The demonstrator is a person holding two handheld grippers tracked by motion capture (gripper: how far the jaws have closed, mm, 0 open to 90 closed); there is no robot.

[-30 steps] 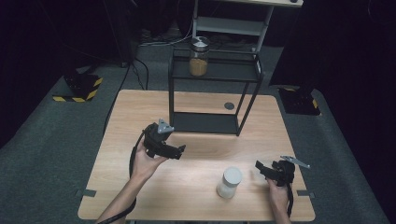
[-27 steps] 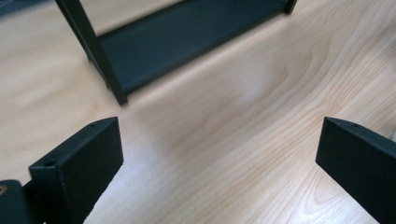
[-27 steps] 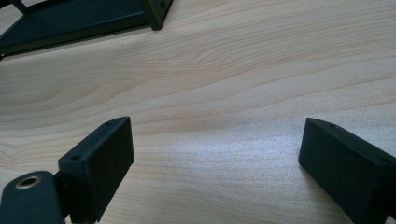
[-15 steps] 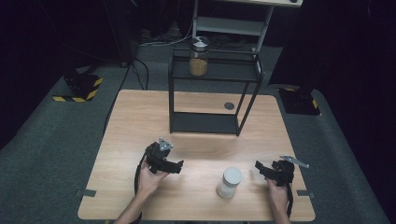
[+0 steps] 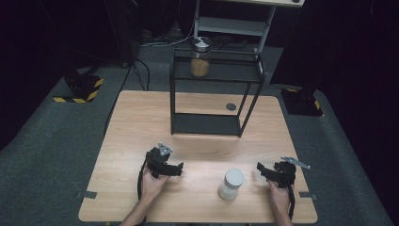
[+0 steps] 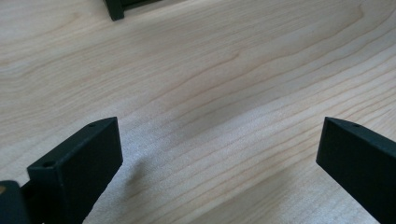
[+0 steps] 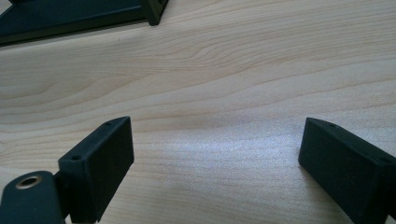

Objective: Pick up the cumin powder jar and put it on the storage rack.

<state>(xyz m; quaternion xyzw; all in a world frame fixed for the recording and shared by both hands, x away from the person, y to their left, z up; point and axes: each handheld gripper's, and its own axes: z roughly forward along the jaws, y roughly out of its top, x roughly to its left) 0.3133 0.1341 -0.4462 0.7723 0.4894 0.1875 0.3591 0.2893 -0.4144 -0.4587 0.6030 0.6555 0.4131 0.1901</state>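
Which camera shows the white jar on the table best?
The high view: the white jar stands whole on the table between the left claw and the right claw. Both gripper views look along open jaws at wood, not the jar.

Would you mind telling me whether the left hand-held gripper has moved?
Yes: the left hand-held gripper has moved away from the black rack, toward the table's near edge.

Grippers: two, the left gripper [image 5: 177, 170] lower left of centre, the right gripper [image 5: 261, 169] lower right.
Jars: two, a white jar [image 5: 232, 183] at lower centre, a glass jar [image 5: 200, 57] at upper centre.
Black racks [image 5: 214, 124]: one, centre.
Tables [image 5: 136, 117]: one.
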